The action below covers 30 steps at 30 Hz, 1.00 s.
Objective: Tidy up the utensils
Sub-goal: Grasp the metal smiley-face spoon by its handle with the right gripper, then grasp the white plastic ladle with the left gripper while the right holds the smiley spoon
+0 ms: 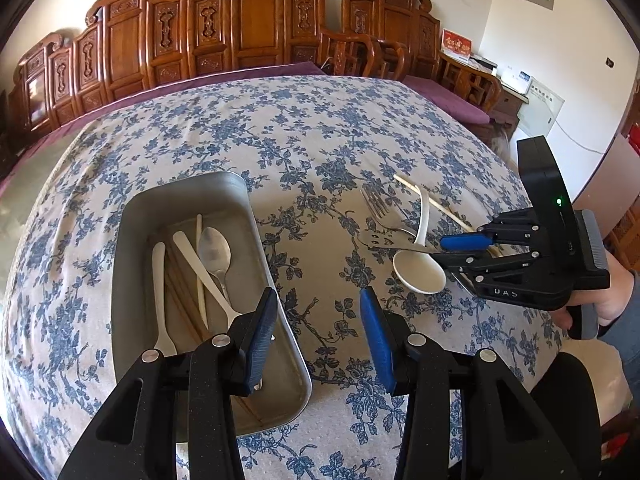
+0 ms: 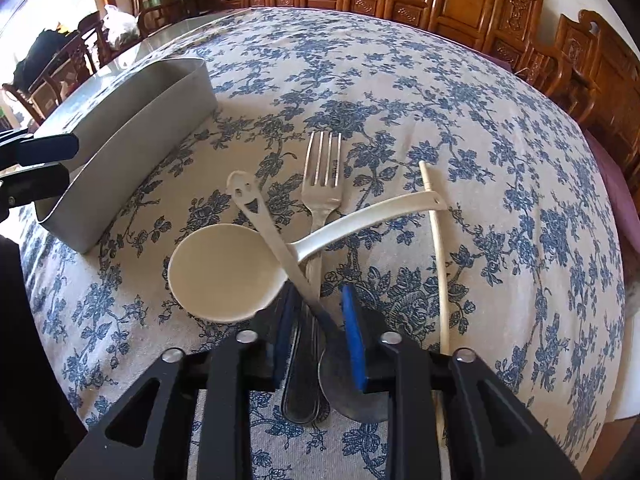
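Note:
A metal tray (image 1: 288, 344) on the floral tablecloth holds a metal spoon (image 1: 215, 254), white spoons (image 1: 159, 280) and chopsticks. My left gripper (image 1: 318, 336) is open and empty, over the tray's right rim. To the right lie a fork (image 2: 322, 184), a white ladle (image 2: 224, 272), a smiley-handled metal spoon (image 2: 256, 208) and a chopstick (image 2: 440, 248). My right gripper (image 2: 316, 332) is open, its pads on either side of the smiley spoon's handle and the fork's handle. It also shows in the left wrist view (image 1: 460, 250). The tray shows in the right wrist view (image 2: 132, 140).
The table (image 1: 320, 128) is covered by a blue floral cloth. Carved wooden chairs (image 1: 256, 20) line the far side. A purple cushion (image 1: 444, 96) lies on a bench at the back right.

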Each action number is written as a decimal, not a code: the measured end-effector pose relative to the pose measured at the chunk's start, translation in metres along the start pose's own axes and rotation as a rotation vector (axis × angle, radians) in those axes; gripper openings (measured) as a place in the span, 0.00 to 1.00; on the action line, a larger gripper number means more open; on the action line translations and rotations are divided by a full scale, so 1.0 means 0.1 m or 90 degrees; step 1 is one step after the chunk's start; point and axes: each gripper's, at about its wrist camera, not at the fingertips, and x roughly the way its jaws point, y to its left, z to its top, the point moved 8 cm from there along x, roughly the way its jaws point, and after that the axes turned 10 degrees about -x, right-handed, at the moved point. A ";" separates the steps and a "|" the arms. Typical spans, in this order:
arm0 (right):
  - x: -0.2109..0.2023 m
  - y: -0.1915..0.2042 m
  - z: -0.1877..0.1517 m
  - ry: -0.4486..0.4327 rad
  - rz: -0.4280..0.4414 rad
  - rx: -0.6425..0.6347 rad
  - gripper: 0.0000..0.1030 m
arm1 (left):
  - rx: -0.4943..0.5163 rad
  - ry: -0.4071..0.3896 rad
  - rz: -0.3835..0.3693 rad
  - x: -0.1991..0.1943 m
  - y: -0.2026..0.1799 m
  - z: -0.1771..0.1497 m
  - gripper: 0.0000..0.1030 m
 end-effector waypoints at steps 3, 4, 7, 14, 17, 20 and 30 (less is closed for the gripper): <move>-0.02 0.01 0.02 -0.004 0.003 -0.001 0.13 | -0.001 0.001 0.001 -0.01 0.00 0.00 0.40; -0.02 0.01 0.02 -0.005 0.005 -0.001 0.11 | -0.002 0.000 0.000 -0.01 0.00 0.00 0.40; -0.07 0.01 0.03 -0.013 0.003 0.001 0.07 | -0.002 0.000 0.000 -0.01 -0.01 0.00 0.40; -0.22 -0.02 0.04 -0.037 0.003 0.011 0.06 | 0.001 0.001 -0.001 -0.01 -0.01 0.00 0.40; -0.29 -0.08 -0.01 -0.045 -0.006 0.027 0.06 | 0.003 0.000 -0.002 -0.02 -0.03 0.01 0.40; -0.40 -0.14 -0.10 -0.053 -0.018 0.049 0.06 | 0.011 -0.003 -0.005 -0.03 -0.09 0.01 0.40; -0.77 -0.31 -0.51 -0.069 -0.055 0.108 0.06 | 0.049 0.004 -0.040 -0.04 -0.51 0.07 0.39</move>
